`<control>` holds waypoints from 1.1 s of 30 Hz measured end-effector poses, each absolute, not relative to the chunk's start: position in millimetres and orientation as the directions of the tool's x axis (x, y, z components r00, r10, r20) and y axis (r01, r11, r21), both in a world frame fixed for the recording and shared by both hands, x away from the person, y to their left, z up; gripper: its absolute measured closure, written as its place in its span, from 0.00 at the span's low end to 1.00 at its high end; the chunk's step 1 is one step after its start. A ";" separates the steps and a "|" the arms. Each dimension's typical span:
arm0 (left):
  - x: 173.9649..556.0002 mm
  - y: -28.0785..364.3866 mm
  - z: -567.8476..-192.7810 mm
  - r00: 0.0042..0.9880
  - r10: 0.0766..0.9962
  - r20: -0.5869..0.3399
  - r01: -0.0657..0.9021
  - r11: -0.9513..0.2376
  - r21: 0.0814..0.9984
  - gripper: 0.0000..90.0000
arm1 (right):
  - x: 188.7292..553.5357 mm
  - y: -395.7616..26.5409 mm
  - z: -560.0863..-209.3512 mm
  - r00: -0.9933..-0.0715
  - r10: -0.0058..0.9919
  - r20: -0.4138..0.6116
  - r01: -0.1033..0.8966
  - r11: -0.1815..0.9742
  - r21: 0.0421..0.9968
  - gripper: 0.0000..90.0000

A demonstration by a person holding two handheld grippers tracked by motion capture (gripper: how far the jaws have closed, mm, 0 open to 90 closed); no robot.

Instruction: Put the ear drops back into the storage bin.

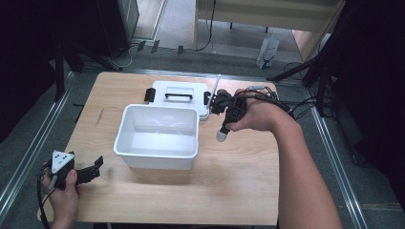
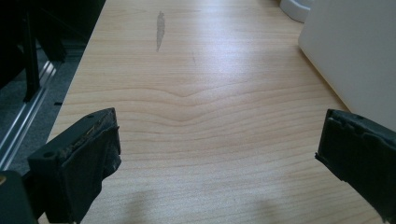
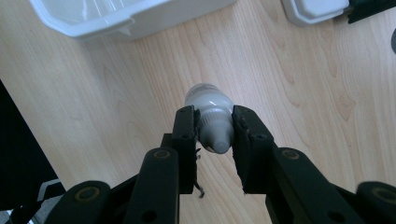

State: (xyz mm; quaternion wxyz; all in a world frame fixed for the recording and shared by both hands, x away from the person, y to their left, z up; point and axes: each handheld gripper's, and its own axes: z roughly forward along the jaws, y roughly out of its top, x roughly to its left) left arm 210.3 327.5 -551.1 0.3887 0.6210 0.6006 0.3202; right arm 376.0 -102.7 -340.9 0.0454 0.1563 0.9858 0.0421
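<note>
My right gripper (image 3: 214, 122) is shut on a small white bottle (image 3: 211, 105) with a grey cap, clamped at the cap end. In the high view that bottle (image 1: 222, 135) hangs point-down from the right gripper (image 1: 226, 125) above the table, just right of the open white box (image 1: 156, 153). The box's white lid (image 1: 162, 88) with a black handle lies behind it. My left gripper (image 1: 98, 165) rests at the table's front left corner, and in its own view the jaws stand wide apart over bare wood with nothing between the left gripper (image 2: 217, 154) pads.
The wooden table (image 1: 229, 181) has a dark streak (image 2: 159, 29) near its left edge. Metal rails run along both sides on the floor. Black cables (image 1: 296, 107) trail from the right gripper toward the back right. The box wall (image 2: 359, 51) stands close to the left gripper's right jaw.
</note>
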 end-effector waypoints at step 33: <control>210.2 328.2 -551.2 0.076 0.994 -0.074 0.499 0.027 0.866 0.00 | 368.3 -28.1 -294.1 -0.973 0.217 -0.084 0.207 0.972 0.115 0.80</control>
